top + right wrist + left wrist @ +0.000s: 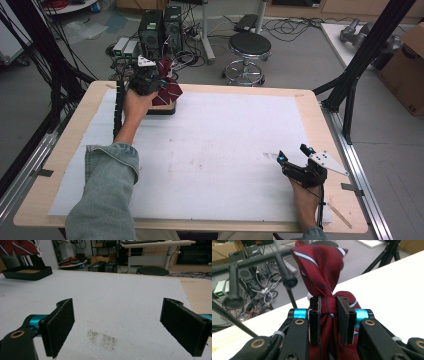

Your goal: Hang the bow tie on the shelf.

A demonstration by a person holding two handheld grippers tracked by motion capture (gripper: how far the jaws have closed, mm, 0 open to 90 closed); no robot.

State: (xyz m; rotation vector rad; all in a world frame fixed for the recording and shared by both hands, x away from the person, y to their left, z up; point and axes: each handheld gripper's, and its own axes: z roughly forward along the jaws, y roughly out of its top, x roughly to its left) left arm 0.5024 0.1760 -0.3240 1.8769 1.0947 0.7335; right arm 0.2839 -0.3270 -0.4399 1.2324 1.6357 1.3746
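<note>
A dark red tie (168, 90) with thin white and navy stripes hangs bunched at the table's far left. My left gripper (150, 81) is shut on it, just above a low black tray (162, 110). In the left gripper view the jaws of my left gripper (329, 320) pinch the tie (322, 267) at a narrow waist, and cloth bulges above and below. My right gripper (293, 153) rests near the front right of the table, open with nothing between its pads (62, 322). From there the tray (27, 272) and the tie (17, 246) show far off at upper left.
A white sheet (215, 145) covers the wooden table, with a faint dark smudge (102, 338) just ahead of the right gripper. Beyond the far edge stand computer towers (160, 27) and a round stool (249, 46). A cardboard box (407, 70) sits on the right.
</note>
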